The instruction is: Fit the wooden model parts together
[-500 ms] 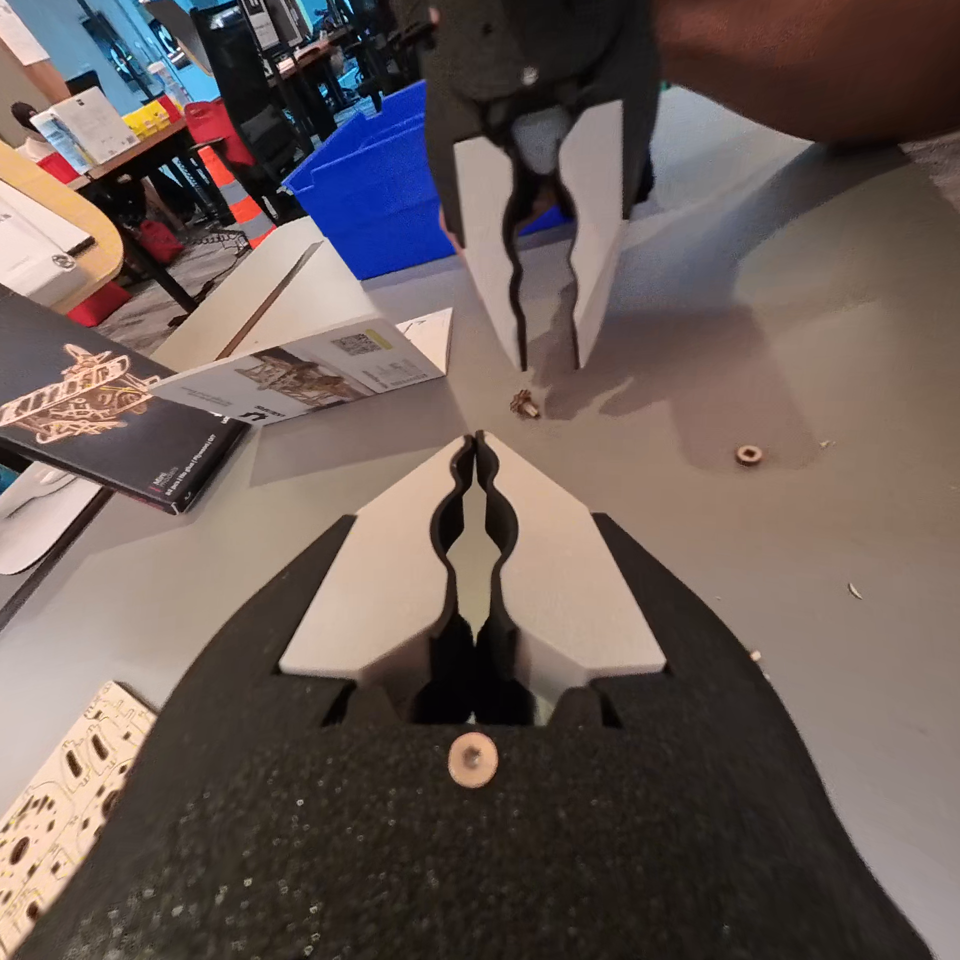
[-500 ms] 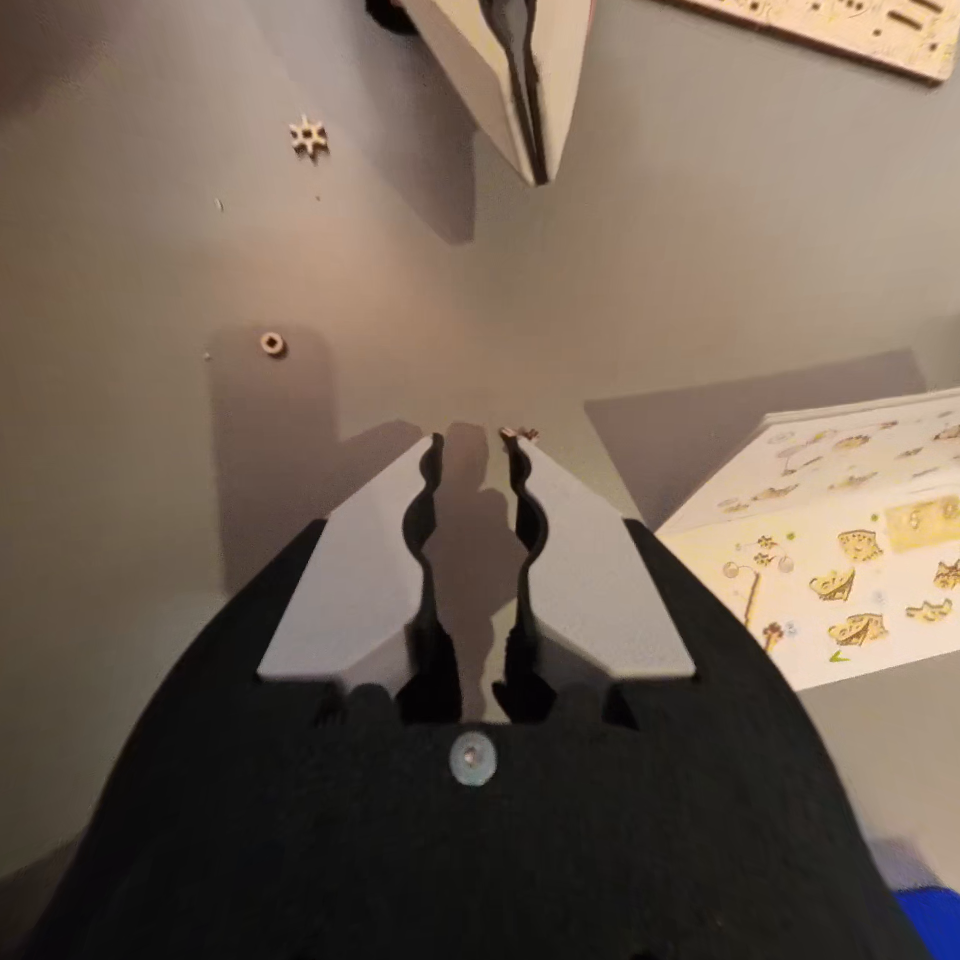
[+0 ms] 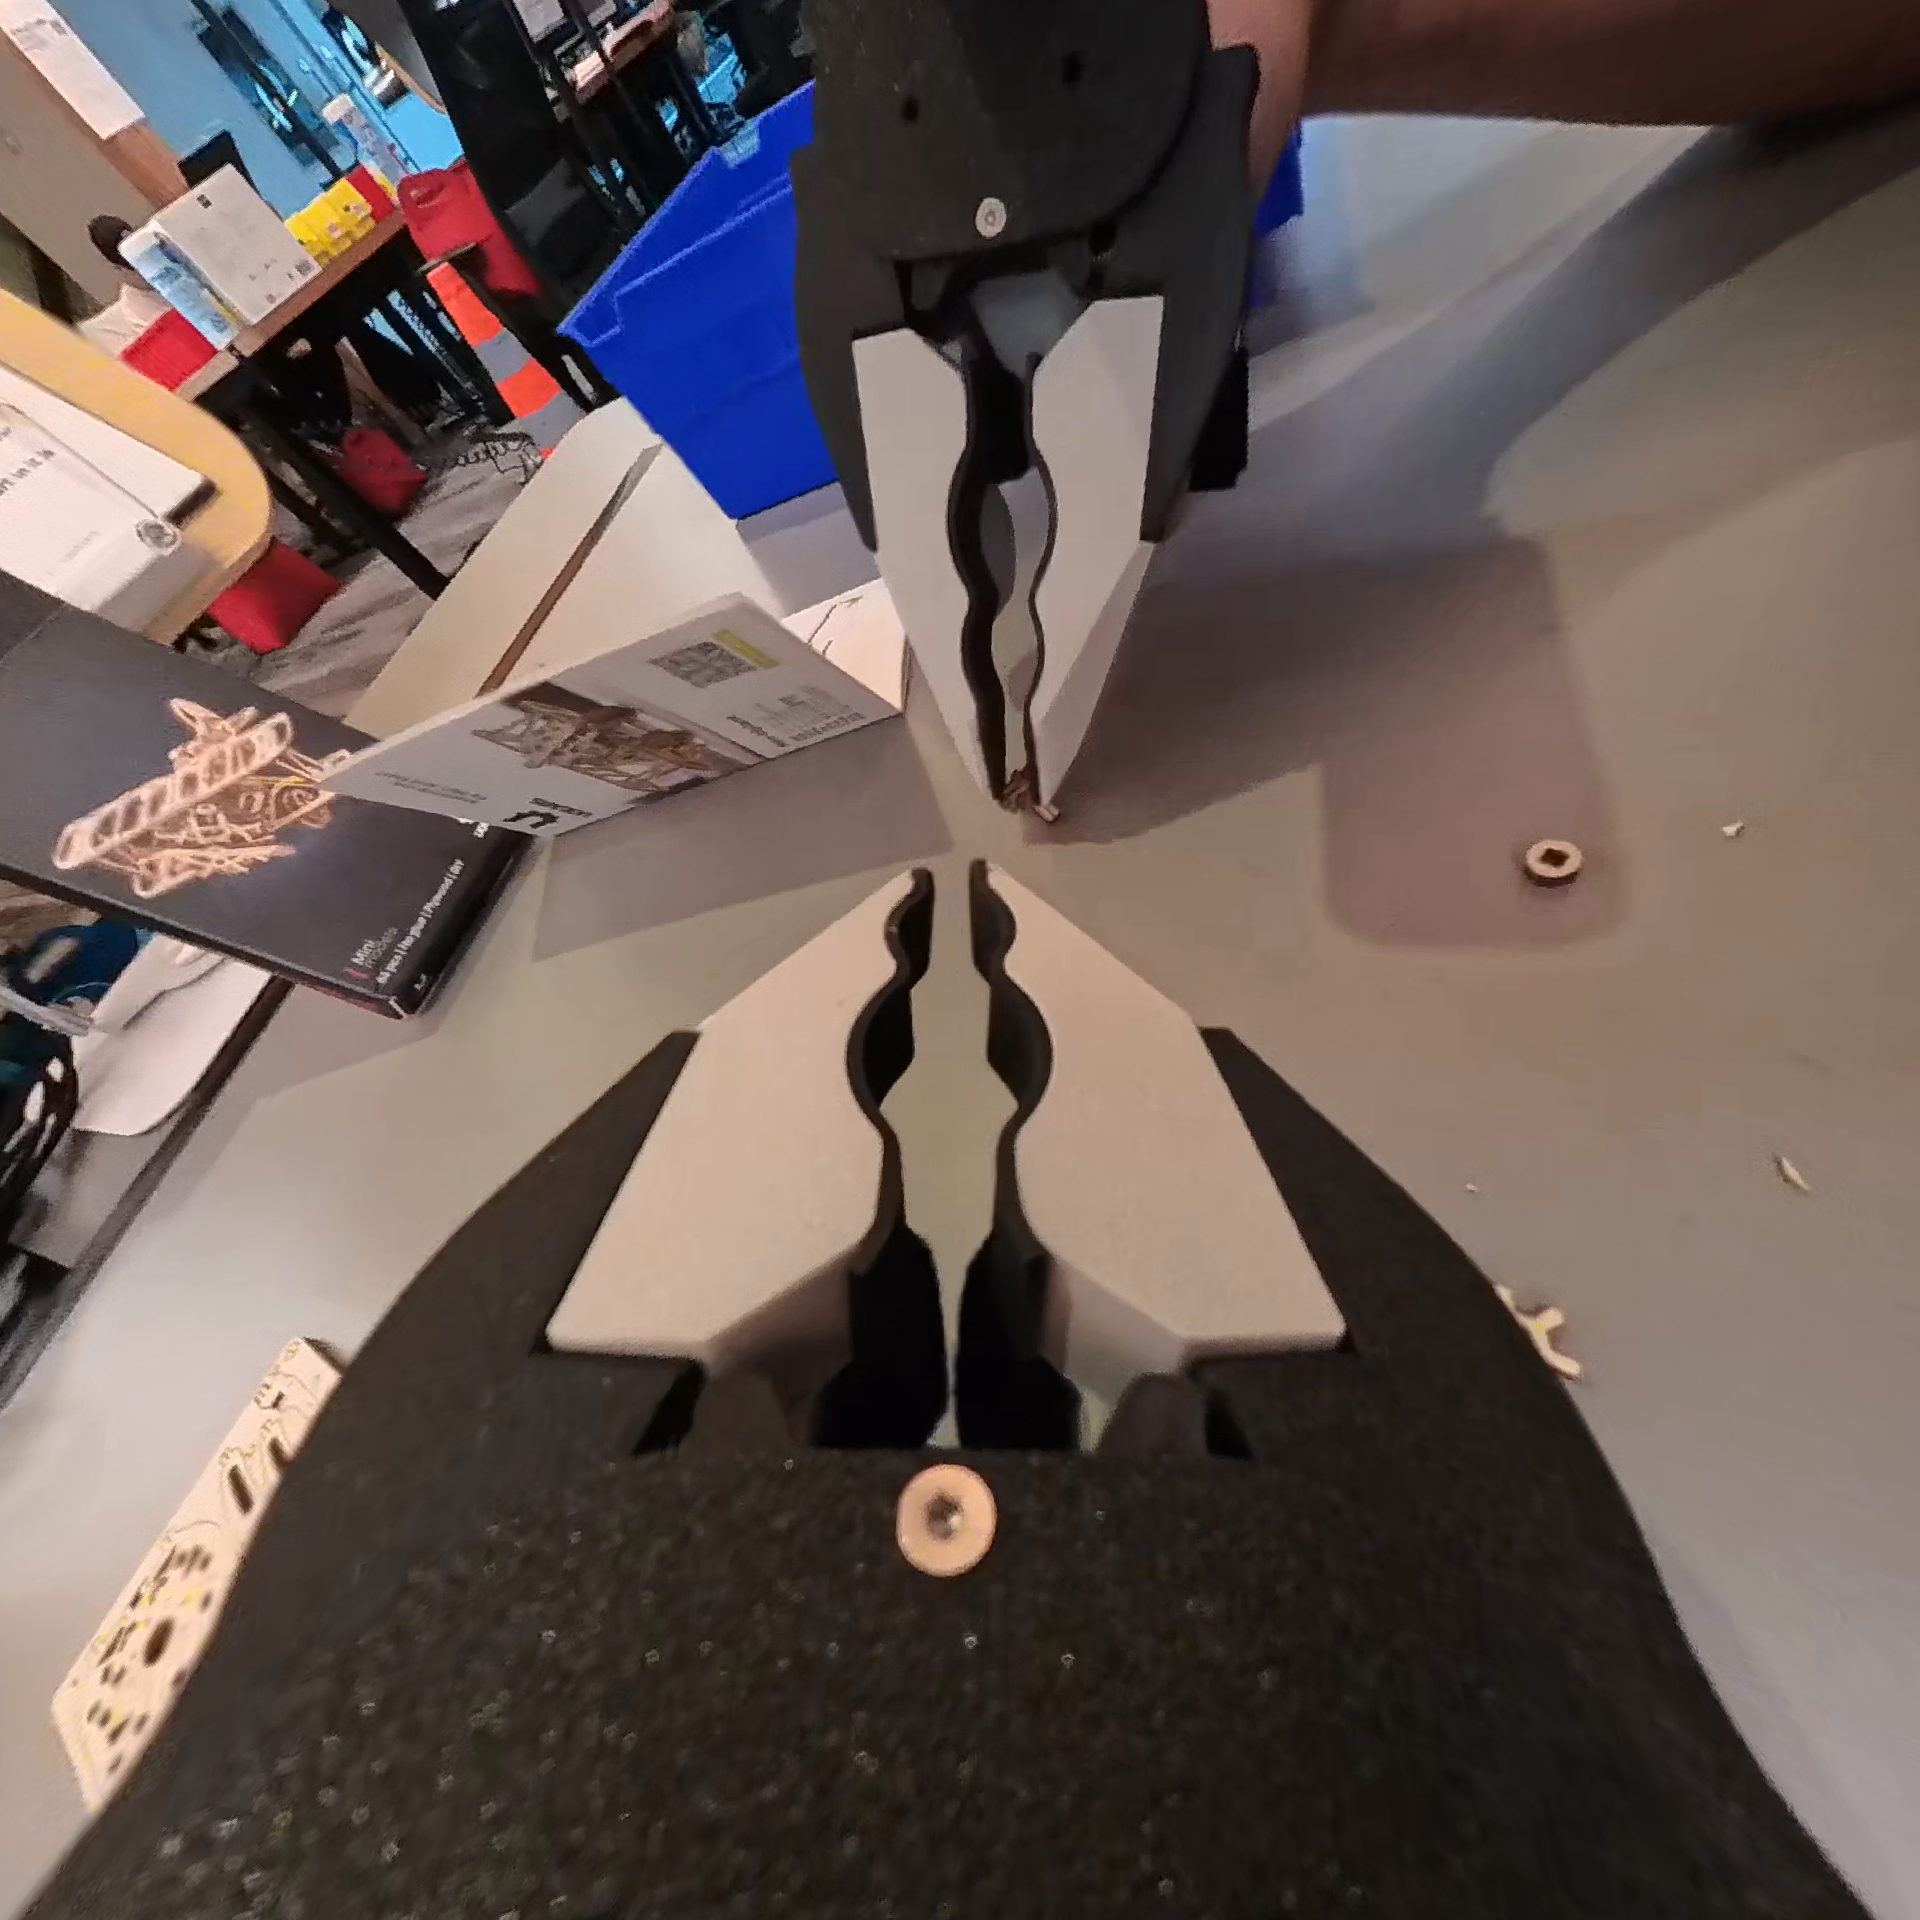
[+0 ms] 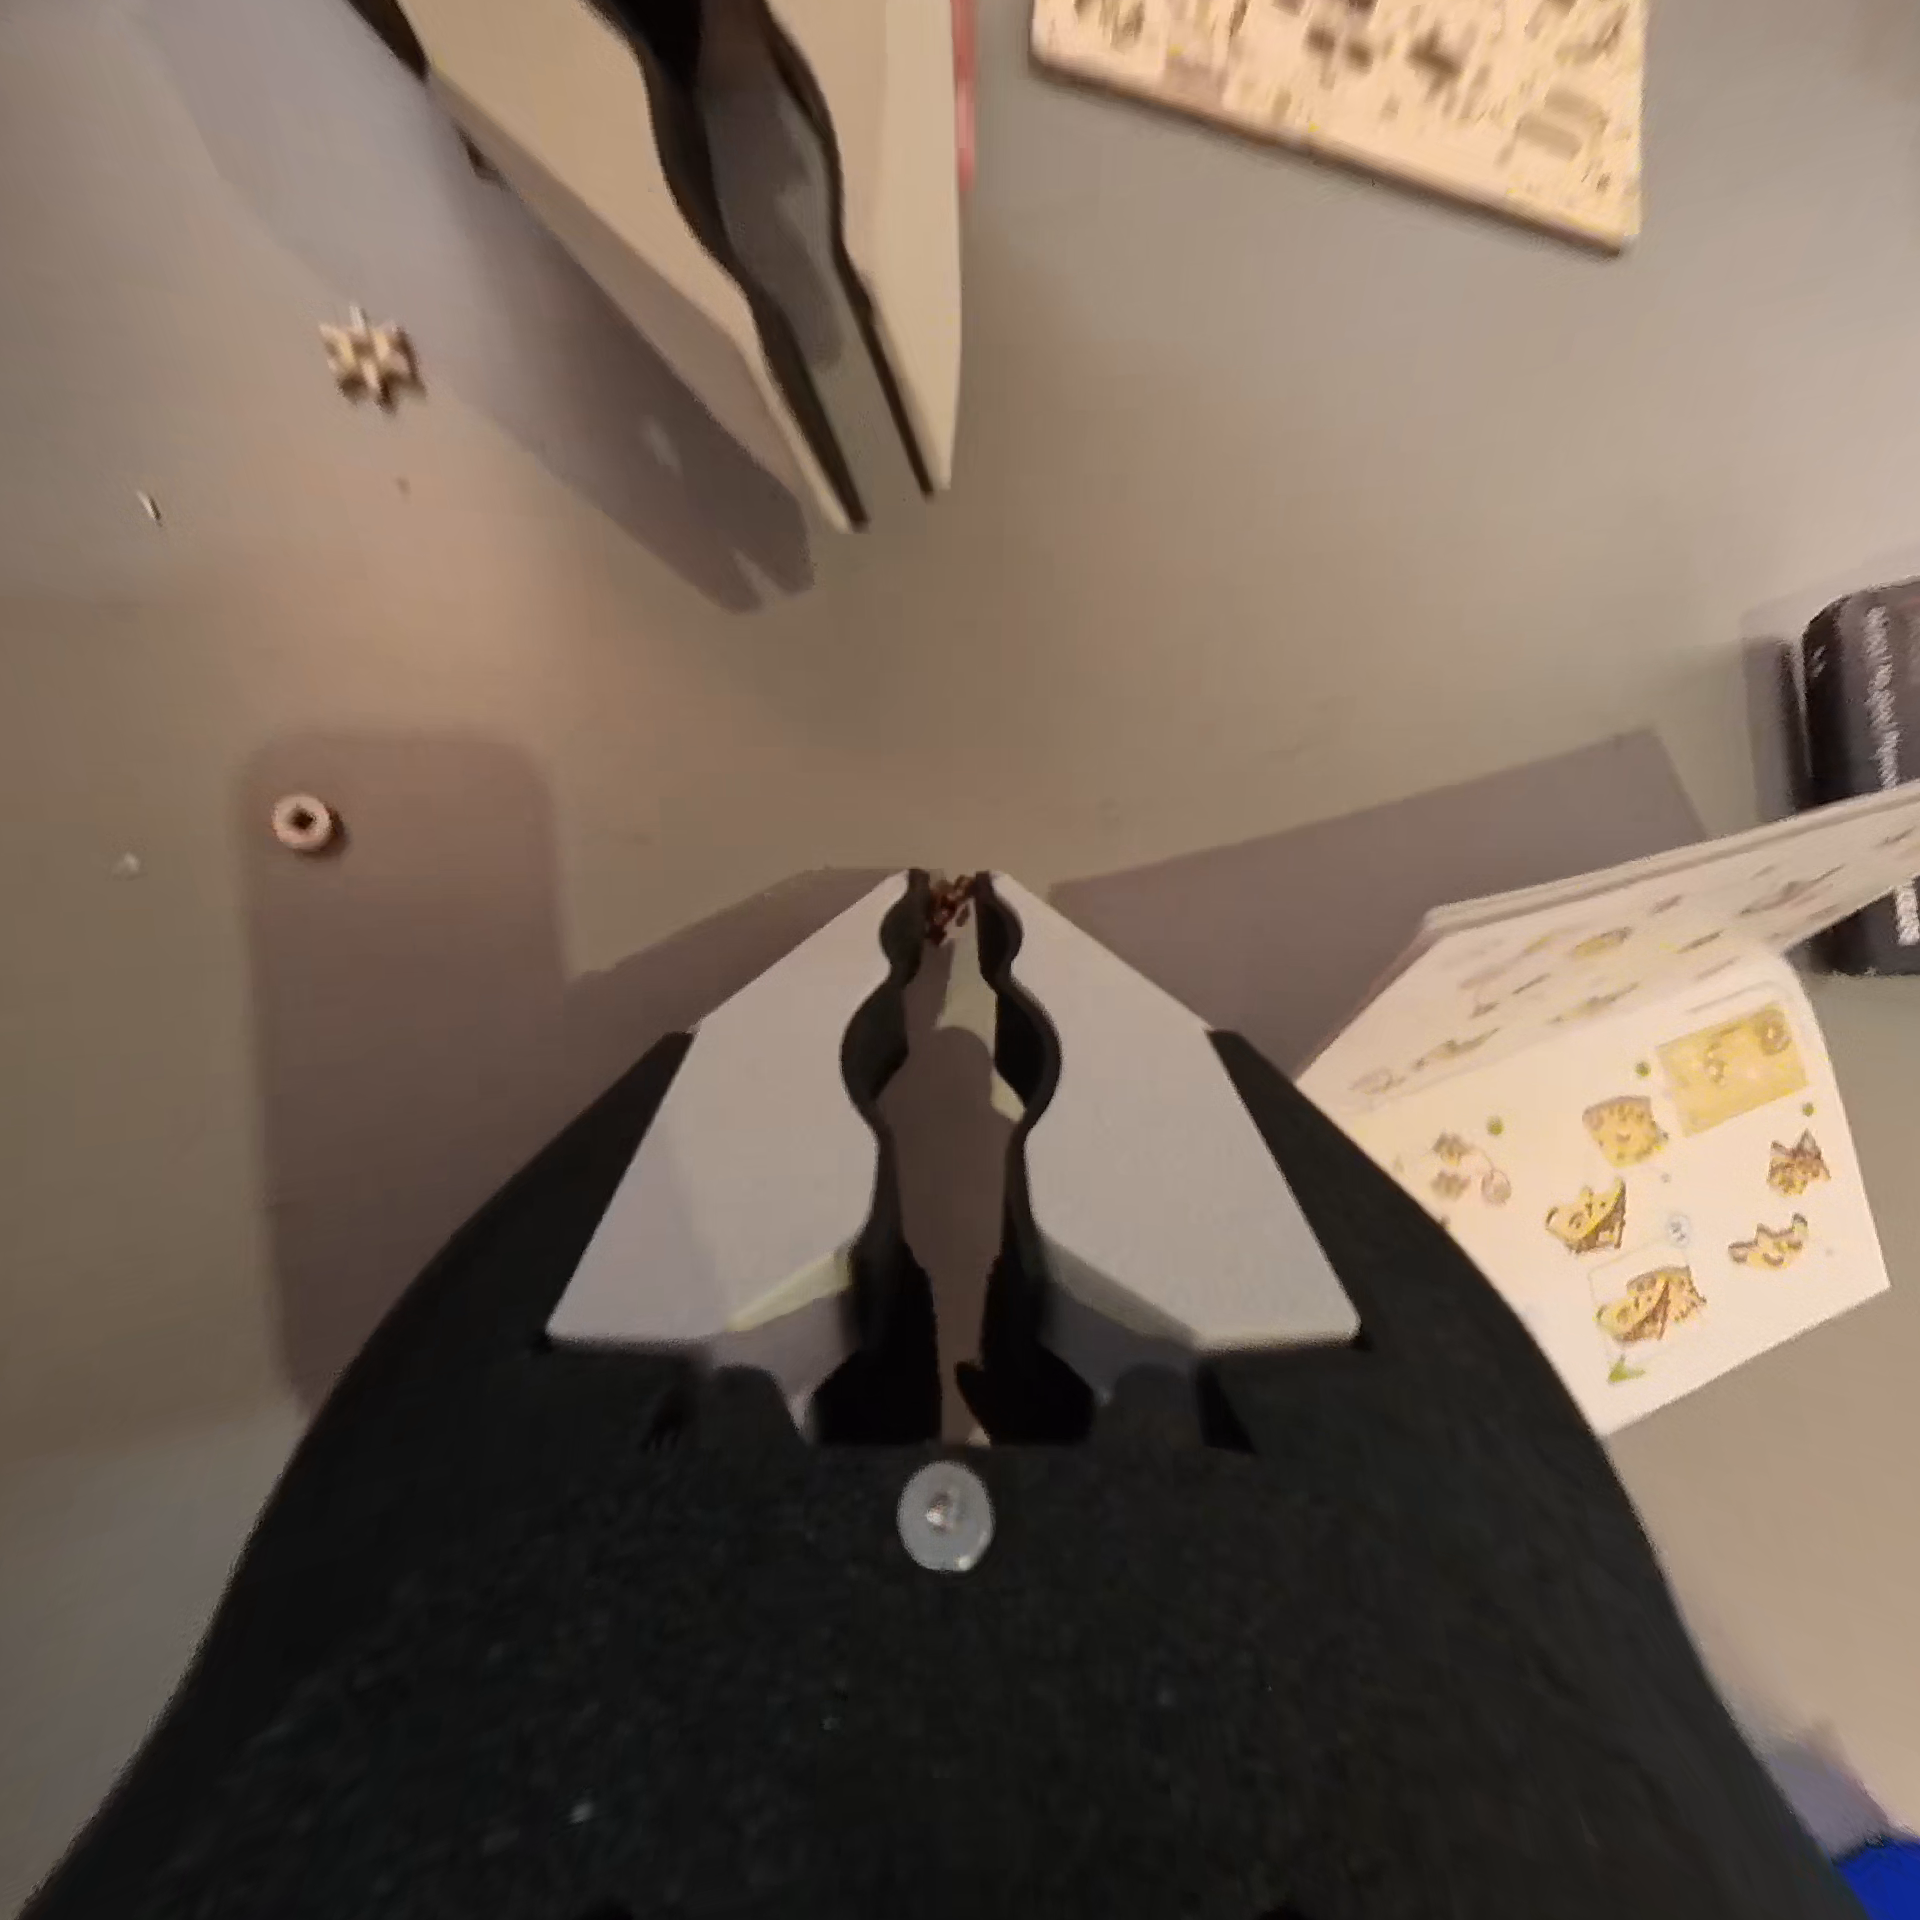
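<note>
My right gripper [image 3: 1023, 795] has its jaws pinched on a small wooden gear piece [image 4: 948, 906] at the very tips, just above the grey counter [image 3: 1351, 1091]. My left gripper [image 3: 948, 883] faces it tip to tip, jaws narrow with a slim gap and nothing between them. A wooden ring [image 3: 1553, 862] and a star-shaped part [image 4: 369, 356] lie apart on the counter, near the instruction booklet [image 4: 1621, 1174].
</note>
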`<state>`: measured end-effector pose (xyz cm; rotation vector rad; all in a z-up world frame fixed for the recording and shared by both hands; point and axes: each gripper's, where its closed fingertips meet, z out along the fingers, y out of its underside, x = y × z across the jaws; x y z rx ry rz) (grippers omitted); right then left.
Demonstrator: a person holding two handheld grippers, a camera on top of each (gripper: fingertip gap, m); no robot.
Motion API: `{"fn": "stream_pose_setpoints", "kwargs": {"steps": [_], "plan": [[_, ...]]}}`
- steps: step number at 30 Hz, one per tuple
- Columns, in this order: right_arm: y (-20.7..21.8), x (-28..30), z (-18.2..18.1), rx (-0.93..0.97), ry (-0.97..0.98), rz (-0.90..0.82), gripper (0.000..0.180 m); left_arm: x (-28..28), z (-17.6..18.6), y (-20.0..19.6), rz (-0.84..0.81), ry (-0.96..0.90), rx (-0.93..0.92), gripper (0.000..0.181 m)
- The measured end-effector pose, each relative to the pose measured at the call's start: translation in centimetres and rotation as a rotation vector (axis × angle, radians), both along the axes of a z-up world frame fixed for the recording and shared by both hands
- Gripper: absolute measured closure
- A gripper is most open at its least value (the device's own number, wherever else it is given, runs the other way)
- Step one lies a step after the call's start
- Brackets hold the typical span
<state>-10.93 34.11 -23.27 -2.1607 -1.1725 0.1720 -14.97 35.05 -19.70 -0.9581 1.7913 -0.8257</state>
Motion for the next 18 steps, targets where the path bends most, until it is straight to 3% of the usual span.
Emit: {"fn": "stream_pose_setpoints", "kwargs": {"steps": [7,18], "plan": [[2.2,-4.0,4.1,0.163,0.305,-0.023,0.172,0.2,0.2,0.6,0.037,-0.004,-0.025,0.167],[4.7,-3.1,5.8,0.265,0.371,-0.273,0.172,0.6,1.0,3.0,0.208,-0.066,0.003,0.17]]}}
